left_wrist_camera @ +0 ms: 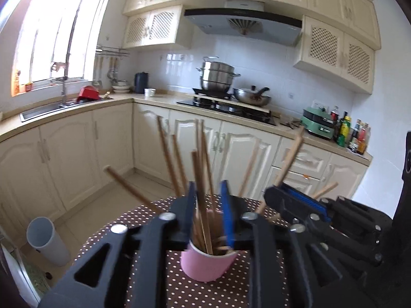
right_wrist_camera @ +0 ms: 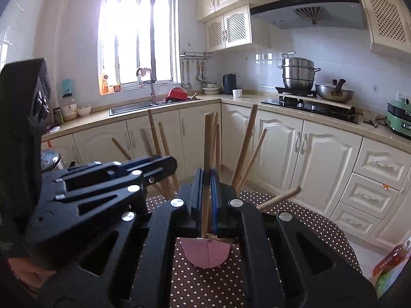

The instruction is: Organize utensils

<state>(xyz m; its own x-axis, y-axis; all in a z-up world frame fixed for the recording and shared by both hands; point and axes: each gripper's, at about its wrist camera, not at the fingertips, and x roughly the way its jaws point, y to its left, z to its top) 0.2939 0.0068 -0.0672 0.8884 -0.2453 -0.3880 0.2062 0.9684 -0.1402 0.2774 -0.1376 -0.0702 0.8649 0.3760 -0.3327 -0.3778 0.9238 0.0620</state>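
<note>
From the left wrist, the left gripper (left_wrist_camera: 209, 205) stands partly open, its black and blue-lined fingers (left_wrist_camera: 227, 213) spread to either side of a bundle of long wooden chopsticks (left_wrist_camera: 203, 179) without visibly clamping them. The chopsticks stand fanned out in a pink paper cup (left_wrist_camera: 205, 264), which sits on the worktop covered by a brown white-dotted cloth (left_wrist_camera: 179, 290). The cup's rim is partly hidden behind the gripper body. At the right, the right gripper (left_wrist_camera: 298, 200) reaches in; several sticks around it are blurred, so what it pinches is hard to make out here.

From the right wrist, the right gripper (right_wrist_camera: 206, 197) is nearly closed, pinching one upright wooden chopstick (right_wrist_camera: 207, 169) between its blue pads. That stick's lower end meets the pink paper cup (right_wrist_camera: 206, 255), of which only the lower part shows below the gripper. The other chopsticks (right_wrist_camera: 244, 148) lean outward behind. The left gripper (right_wrist_camera: 154, 166) crosses in from the left, its fingertips hiding the bases of some sticks.
</note>
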